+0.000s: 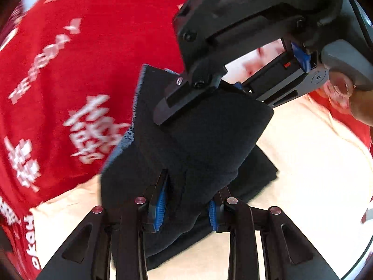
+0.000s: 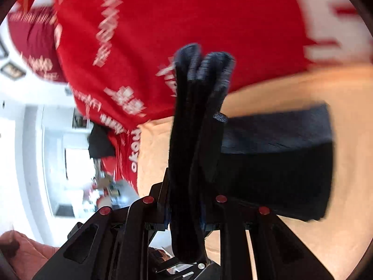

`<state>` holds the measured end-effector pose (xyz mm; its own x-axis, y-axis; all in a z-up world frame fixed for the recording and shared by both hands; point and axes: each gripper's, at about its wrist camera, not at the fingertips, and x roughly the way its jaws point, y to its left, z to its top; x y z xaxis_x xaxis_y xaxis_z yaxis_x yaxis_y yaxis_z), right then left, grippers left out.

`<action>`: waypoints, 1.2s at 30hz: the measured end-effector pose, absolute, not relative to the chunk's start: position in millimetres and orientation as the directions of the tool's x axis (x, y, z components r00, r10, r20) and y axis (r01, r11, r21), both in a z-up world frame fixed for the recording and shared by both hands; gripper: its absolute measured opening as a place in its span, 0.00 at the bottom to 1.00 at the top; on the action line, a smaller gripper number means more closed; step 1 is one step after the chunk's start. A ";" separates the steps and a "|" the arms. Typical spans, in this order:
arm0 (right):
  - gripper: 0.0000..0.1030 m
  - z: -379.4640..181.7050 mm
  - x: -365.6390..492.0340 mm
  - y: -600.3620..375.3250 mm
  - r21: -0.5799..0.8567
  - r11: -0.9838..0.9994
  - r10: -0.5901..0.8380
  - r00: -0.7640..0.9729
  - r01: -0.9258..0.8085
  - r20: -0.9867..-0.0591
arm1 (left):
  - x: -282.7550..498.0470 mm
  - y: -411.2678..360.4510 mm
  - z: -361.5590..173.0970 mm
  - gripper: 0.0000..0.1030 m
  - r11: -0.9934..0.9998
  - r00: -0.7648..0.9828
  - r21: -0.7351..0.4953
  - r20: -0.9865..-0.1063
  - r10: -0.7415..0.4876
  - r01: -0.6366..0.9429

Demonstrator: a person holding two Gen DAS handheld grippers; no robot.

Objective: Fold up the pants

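Clamping pants (image 1: 186, 140) edge: left gripper (image 1: 186, 212), right gripper (image 2: 186, 210) jaws; cream surface (image 1: 303, 163) beneath.

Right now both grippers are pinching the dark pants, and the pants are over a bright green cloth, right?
Nearly. The left gripper and the right gripper do both pinch the dark pants, but the cloth under them is not green. It is a pale cream colour, with a red printed fabric behind it. Both wrist views show this.

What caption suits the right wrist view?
Right claw shut on bunched dark pants above a cream surface.
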<state>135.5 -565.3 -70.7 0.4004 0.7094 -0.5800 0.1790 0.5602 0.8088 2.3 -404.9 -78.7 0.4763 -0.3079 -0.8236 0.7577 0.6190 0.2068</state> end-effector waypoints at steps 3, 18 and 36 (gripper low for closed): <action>0.20 -113.6 115.0 -589.9 0.806 0.535 0.695 0.410 0.254 -0.590 | -11.8 -429.7 -113.1 0.29 0.575 0.449 0.236 -0.854 -0.263 0.784; 0.26 -163.9 97.9 -588.3 0.669 0.655 0.578 0.337 0.353 -0.743 | -1.3 -389.8 -109.2 0.68 0.654 0.348 0.138 -0.915 -0.203 0.744; 0.79 -118.3 51.5 -526.4 0.381 0.815 0.325 0.202 0.437 -0.924 | 43.1 -277.5 -54.1 0.89 0.837 0.265 0.023 -0.953 -0.147 0.547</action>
